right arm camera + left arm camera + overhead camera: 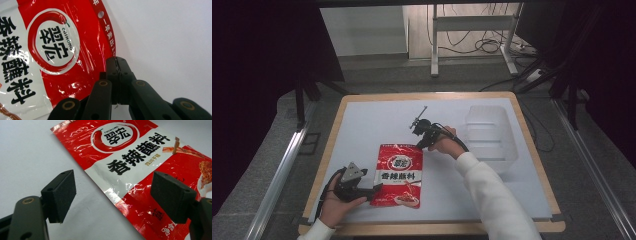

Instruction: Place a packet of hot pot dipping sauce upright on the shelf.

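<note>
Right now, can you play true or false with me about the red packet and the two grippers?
1. The red seasoning packet lies flat on the white table mat. True.
2. The right gripper has its jaws wide open. False: they are shut together on the packet's top edge.
3. The left gripper is squeezing the packet. False: its jaws stand open, with the packet's edge between them and the pads not pressing.
4. A clear plastic container sits on the mat beyond the right gripper. True.
5. The packet is blue with a fish on it. False: it is red with a chilli logo.
</note>
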### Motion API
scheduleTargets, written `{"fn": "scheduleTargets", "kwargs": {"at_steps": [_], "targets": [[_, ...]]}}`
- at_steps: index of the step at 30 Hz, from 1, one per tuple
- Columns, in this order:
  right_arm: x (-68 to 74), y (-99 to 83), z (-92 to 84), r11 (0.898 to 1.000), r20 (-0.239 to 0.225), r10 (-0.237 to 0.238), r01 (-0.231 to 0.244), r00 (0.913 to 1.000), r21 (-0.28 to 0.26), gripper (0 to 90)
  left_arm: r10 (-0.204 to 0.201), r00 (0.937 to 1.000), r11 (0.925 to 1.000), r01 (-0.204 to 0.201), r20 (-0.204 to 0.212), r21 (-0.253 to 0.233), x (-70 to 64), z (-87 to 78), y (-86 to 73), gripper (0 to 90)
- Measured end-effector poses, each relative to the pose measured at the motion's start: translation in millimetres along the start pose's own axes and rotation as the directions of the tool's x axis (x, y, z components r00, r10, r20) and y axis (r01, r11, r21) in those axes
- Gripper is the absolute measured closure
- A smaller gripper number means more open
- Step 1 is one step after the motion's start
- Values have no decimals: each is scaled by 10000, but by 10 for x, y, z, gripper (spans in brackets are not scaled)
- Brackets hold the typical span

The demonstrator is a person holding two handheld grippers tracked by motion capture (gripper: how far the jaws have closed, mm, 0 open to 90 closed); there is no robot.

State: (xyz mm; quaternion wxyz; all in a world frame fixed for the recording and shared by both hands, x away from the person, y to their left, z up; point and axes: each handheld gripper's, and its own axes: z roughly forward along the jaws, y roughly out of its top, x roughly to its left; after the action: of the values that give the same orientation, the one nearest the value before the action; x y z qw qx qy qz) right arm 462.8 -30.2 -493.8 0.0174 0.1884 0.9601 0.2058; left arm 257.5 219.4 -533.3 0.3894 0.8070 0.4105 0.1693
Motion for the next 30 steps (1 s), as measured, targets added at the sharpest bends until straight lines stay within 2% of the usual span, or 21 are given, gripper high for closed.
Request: {"fn": "scheduleTargets", "kwargs": {"at_steps": [4,6,7,9,11,14,26,27,28,30], "targets": [[24,-14,-19,9998,46,-161,162,9999,-124,889,38,10000,10000,-38,-30,19,9,6,1,206],[37,-25,-39,9996,-81,-181,180,9998,-212,889,18,10000,10000,-18,-20,40,11,11,1,206],[55,-41,-72,9986,46,-174,176,9998,-502,889,9,10000,10000,-9,-1,56,16,9,3,206],[60,-51,-94,9980,36,-193,195,9998,-607,889,-110,9999,9999,110,95,3,26,8,6,206],[83,-80,-157,9953,-77,-175,167,9998,-951,889,-154,9998,9999,154,99,-28,40,8,12,216],[109,-110,-200,9929,-224,-200,172,9995,-1179,889,-226,9997,9997,227,99,-53,69,17,25,227],[236,-161,-319,9875,-418,-471,402,9980,-1526,890,-477,9988,9986,476,-49,-213,184,68,115,233],[250,-169,-333,9861,-443,-520,443,9977,-1602,890,-565,9984,9981,565,1,-238,194,71,122,233],[258,-174,-341,9855,-449,-543,463,9975,-1631,890,-818,9965,9961,824,193,-315,214,77,136,233],[278,-191,-359,9840,-510,-561,466,9971,-1717,890,-996,9943,9940,1011,367,-420,242,90,163,233]]}}
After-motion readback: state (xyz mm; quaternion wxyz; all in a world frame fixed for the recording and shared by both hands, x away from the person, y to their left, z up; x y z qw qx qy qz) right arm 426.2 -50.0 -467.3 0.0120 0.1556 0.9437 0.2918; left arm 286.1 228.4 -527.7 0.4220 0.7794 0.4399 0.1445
